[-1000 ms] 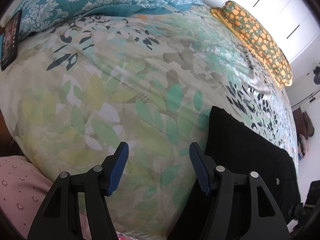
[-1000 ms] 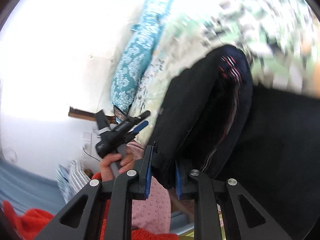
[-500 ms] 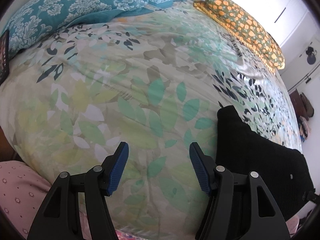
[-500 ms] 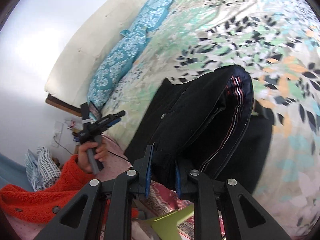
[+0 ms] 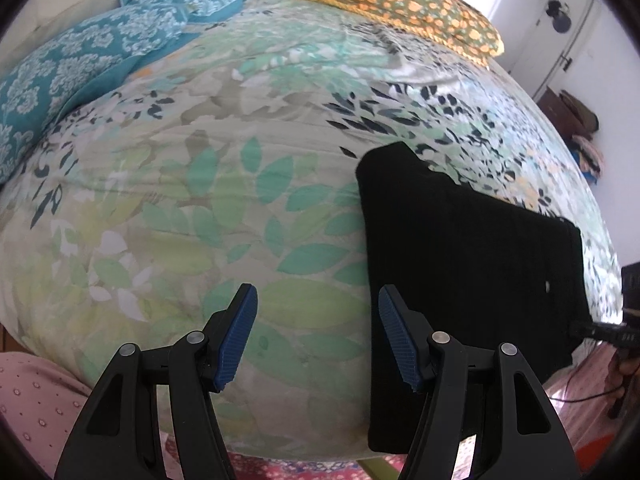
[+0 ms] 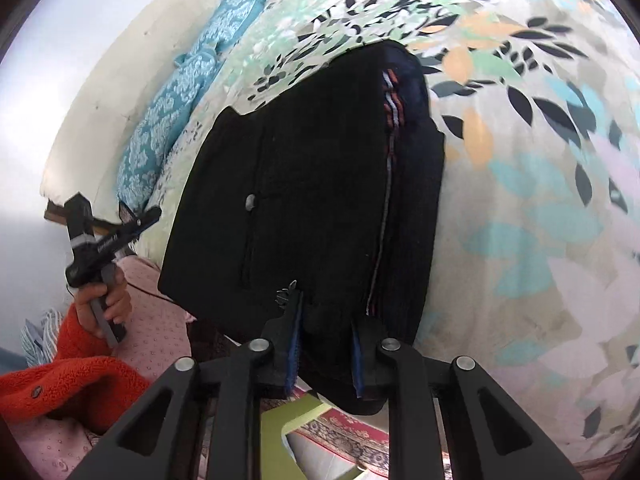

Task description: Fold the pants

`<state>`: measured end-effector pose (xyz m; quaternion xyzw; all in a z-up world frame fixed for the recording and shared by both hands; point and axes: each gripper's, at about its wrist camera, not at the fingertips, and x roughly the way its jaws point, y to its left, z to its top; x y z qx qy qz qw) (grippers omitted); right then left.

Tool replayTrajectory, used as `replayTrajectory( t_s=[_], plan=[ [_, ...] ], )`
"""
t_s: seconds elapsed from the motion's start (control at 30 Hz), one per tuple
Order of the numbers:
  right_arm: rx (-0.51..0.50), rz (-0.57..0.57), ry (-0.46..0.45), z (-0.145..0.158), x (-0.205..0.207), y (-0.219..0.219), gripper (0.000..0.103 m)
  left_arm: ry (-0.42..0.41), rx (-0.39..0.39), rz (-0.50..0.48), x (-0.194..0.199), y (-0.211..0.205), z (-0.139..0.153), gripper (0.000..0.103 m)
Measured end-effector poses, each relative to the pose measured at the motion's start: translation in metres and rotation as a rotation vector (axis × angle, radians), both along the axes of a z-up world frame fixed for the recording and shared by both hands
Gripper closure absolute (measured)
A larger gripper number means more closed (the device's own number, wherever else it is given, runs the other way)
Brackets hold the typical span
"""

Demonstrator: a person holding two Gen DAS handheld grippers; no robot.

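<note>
The black pants (image 6: pixel 316 184) lie folded flat on the leaf-print bedspread (image 6: pixel 540 184), near the bed's front edge, a striped inner waistband showing along the fold. My right gripper (image 6: pixel 326 354) is shut on the pants' near edge. In the left wrist view the pants (image 5: pixel 468 248) lie to the right. My left gripper (image 5: pixel 318 334) is open and empty, hovering over bare bedspread (image 5: pixel 208 208) left of the pants. It also shows in the right wrist view (image 6: pixel 120 228), held in a hand.
Teal patterned pillows (image 5: pixel 92 60) lie at the head of the bed, and an orange-dotted green pillow (image 5: pixel 400 4) at the far side. A cream headboard (image 6: pixel 120 80) stands behind. My orange sleeve (image 6: pixel 68 376) and pink clothing (image 5: pixel 36 404) are at the bed edge.
My right gripper has lowered the lifted pants half onto the bed, so they now lie flat and folded. My left gripper swung right, staying open.
</note>
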<state>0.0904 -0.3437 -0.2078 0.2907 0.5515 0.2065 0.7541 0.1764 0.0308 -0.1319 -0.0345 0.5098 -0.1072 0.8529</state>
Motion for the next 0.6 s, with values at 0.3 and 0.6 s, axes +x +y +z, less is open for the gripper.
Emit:
replayTrajectory(
  t_s=[0.3, 0.6],
  plan=[
    [-0.056, -0.050, -0.034, 0.030, 0.001, -0.025, 0.063, -0.006, 0.037, -0.049, -0.002, -0.012, 0.000, 0.037],
    [-0.237, 0.070, -0.127, 0.073, -0.006, 0.013, 0.092, -0.005, -0.015, 0.026, -0.003, 0.010, 0.005, 0.037]
  ],
)
